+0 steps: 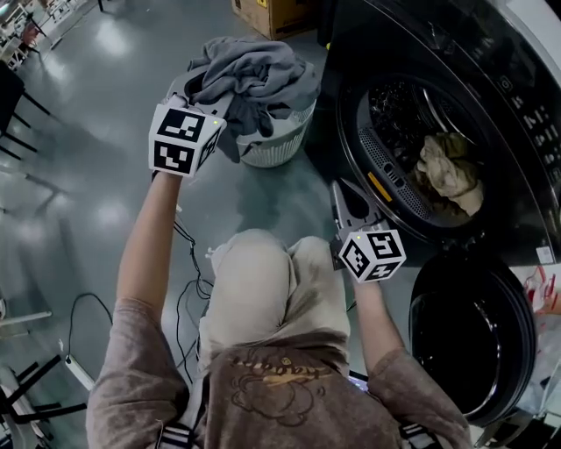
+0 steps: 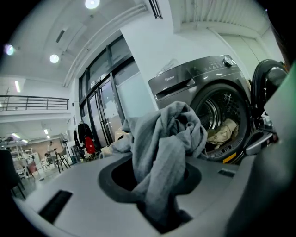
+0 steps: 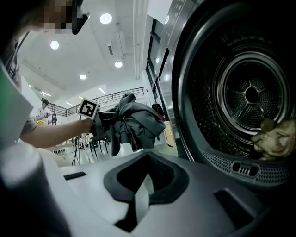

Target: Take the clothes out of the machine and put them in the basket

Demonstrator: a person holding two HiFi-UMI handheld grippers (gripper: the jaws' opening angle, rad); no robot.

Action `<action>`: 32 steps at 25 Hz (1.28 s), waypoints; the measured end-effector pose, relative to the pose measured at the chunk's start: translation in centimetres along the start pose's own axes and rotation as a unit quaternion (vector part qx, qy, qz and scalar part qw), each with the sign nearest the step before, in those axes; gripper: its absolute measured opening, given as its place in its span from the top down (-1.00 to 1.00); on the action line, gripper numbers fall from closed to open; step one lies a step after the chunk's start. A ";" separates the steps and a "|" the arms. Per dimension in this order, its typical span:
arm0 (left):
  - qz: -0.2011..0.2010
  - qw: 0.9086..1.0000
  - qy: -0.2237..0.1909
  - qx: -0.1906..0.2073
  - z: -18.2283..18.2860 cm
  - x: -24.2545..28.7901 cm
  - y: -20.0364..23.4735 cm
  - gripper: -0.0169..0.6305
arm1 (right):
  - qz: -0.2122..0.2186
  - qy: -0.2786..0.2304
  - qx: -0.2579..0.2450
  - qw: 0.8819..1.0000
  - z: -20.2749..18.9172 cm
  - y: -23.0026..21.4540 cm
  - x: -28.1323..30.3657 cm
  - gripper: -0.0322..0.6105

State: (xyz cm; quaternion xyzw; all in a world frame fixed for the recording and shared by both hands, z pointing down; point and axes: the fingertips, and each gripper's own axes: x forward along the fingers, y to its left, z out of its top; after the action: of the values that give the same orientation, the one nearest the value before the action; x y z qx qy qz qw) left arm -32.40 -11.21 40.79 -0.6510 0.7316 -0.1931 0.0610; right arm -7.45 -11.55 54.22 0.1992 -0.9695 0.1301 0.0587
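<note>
My left gripper (image 1: 219, 118) is shut on a grey garment (image 1: 254, 79) and holds it over the white laundry basket (image 1: 280, 147) at the top middle; its fingertips are buried in the cloth. In the left gripper view the grey garment (image 2: 166, 148) bunches up from between the jaws. My right gripper (image 1: 342, 193) is lower, just left of the washing machine's round opening (image 1: 386, 188); its jaws stand together with nothing between them. A beige cloth (image 1: 449, 168) lies inside the drum, and the same beige cloth (image 3: 275, 139) shows low at the right in the right gripper view.
The machine's dark round door (image 1: 473, 338) hangs open at the lower right. A cardboard box (image 1: 272, 13) stands behind the basket. Black cables (image 1: 188, 289) trail on the grey floor at the left. The person's knees (image 1: 263, 281) are bent between the two grippers.
</note>
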 end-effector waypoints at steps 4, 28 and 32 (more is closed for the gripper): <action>-0.005 0.999 0.019 -0.029 -3.4 2.5 0.1 0.48 | -0.007 0.010 0.001 1.000 -0.5 -1.3 1.0 0.91; -0.049 0.988 0.123 -0.085 -17.2 12.0 -4.7 0.33 | -0.036 0.048 0.010 0.998 -3.7 -4.6 2.4 0.91; -0.055 0.987 0.124 -0.087 -17.7 11.6 -5.6 0.08 | -0.044 0.045 0.005 0.998 -3.3 -4.7 1.7 0.91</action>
State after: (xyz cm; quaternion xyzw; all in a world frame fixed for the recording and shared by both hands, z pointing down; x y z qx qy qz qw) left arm -34.89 -19.38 61.00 -0.6643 0.7104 -0.2110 -0.0974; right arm -6.91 -15.48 58.79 0.2362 -0.9554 0.1415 0.1071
